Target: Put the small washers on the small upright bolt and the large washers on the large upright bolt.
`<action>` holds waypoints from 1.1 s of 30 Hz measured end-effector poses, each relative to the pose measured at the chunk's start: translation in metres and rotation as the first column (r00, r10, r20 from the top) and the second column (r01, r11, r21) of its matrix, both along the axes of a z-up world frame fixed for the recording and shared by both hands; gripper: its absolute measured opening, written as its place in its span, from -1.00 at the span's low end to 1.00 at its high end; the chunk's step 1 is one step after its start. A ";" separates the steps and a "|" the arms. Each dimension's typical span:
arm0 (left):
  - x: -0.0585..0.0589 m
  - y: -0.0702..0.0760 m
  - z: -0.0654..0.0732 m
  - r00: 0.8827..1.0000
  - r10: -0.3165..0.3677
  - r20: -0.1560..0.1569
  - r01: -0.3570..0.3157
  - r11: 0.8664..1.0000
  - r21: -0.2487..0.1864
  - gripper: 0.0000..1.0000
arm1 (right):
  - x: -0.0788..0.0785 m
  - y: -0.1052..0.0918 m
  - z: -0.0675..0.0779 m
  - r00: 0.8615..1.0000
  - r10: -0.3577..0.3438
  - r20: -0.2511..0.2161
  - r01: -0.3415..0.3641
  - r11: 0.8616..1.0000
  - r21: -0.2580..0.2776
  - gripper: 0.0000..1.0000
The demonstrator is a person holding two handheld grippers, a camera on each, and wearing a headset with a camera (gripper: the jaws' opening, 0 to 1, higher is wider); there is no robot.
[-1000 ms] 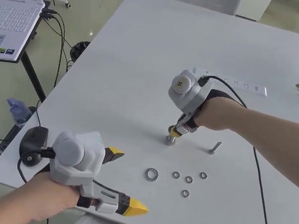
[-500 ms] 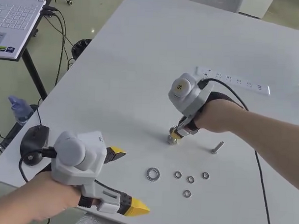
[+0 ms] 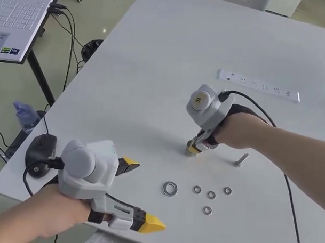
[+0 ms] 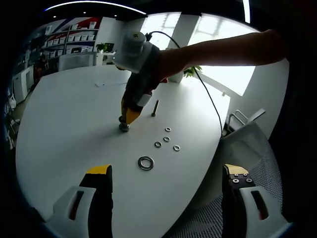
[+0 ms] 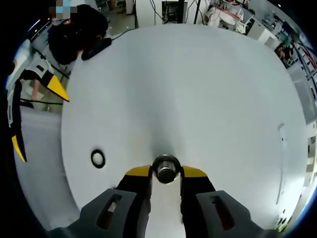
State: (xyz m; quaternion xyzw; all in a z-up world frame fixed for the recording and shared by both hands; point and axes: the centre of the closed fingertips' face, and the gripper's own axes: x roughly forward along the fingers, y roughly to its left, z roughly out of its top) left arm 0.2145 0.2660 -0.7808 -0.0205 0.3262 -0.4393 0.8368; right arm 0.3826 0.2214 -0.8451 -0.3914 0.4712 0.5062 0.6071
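Near bench centre: large steel bolt (image 5: pixel 166 168) on white table (image 3: pixel 153 73), gripped by yellow-tipped right gripper (image 3: pixel 196 147); jaws narrow, pressed to both sides of the bolt.
Left gripper (image 3: pixel 141 193): low by near table edge, jaws spread wide, nothing btwn them.
Large washer: flat steel ring (image 3: pixel 170 188), lying free btwn the two grippers, apart from large bolt.
Small washers: four little steel rings (image 3: pixel 211 195), loose cluster just beside large washer on the person's right; none on a bolt yet.
Small bolt: thin steel pin-like bolt (image 3: pixel 241 160), near right gripper, on its right; upright or leaning, can't tell.
Step (judged): standing the large bolt up; washer work not begun.
Handling, bolt: prob. heavy for its size, stiff, smooth; could tip if let go off-square. Hold mid-shank and release straight up.
Handling, washers: prob. light, rigid, slick, lying flat w/ little edge showing. Pinch across the rim w/ jaw tips; small ones likely to skid or flip.
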 end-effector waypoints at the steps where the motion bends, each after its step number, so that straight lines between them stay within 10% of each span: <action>1: 0.000 0.000 0.000 1.000 -0.001 0.000 0.001 1.000 0.001 0.83 | 0.001 0.000 -0.002 1.000 0.001 0.002 -0.001 1.000 -0.001 -0.58; 33: -0.002 0.000 -0.001 1.000 -0.005 -0.006 0.005 1.000 0.002 0.80 | 0.003 -0.004 -0.017 1.000 -0.001 0.003 0.001 1.000 -0.014 -0.57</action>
